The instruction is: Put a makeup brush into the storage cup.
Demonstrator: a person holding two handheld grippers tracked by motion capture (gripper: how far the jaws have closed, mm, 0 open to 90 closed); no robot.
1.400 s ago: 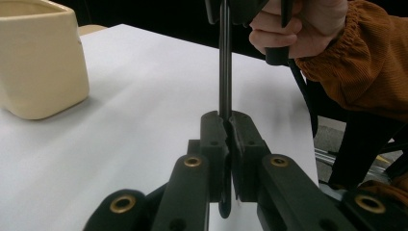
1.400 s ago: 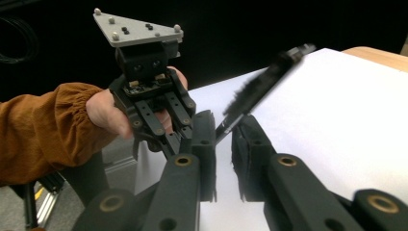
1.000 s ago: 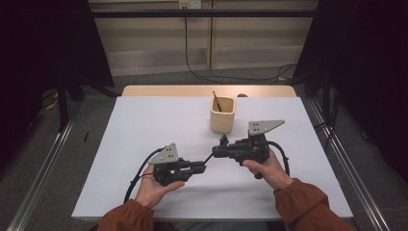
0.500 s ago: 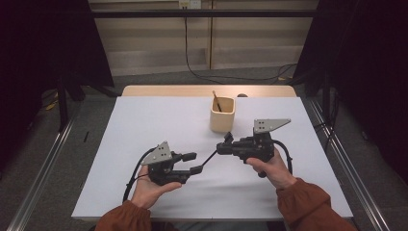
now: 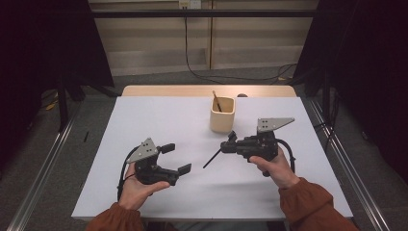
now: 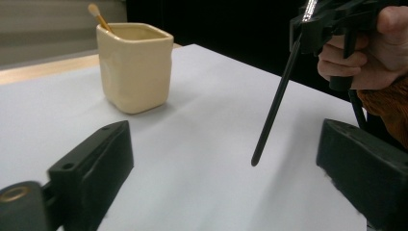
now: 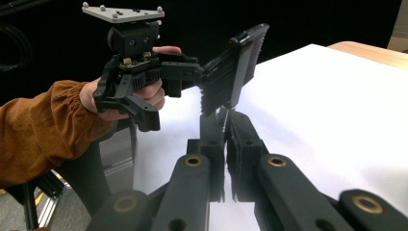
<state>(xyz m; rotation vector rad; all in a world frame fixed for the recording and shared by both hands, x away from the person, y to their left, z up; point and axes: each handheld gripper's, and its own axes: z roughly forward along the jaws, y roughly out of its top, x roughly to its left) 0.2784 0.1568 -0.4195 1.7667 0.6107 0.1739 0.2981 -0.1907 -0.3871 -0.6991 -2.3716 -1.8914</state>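
The right gripper is held over the right half of the desk, a little nearer the front edge than the back. Its jaws are pressed together on a thin black brush; the grip is seen at the upper end of the handle. From there the brush slants down toward the front left. In the left gripper view its lower tip is seen just above the white surface; whether it touches cannot be told.

The left gripper is held over the front left part of the desk, apart from the brush. Its jaws have just been opening and are spread wide, with nothing between them. In the right gripper view it is seen off the surface in a hand with a rust-coloured sleeve.

A cream cup is stood toward the back edge, right of centre, just behind the right gripper and apart from it. A second brush with a wooden handle is leaned inside it. In the left gripper view the cup is seen beyond the spread jaws, with bare white surface between.

A strip of bare wood is left along the back edge, and a small dark object lies on it behind the cup. Cables are seen on the floor beyond. Nothing is placed between the black brush and the cup.
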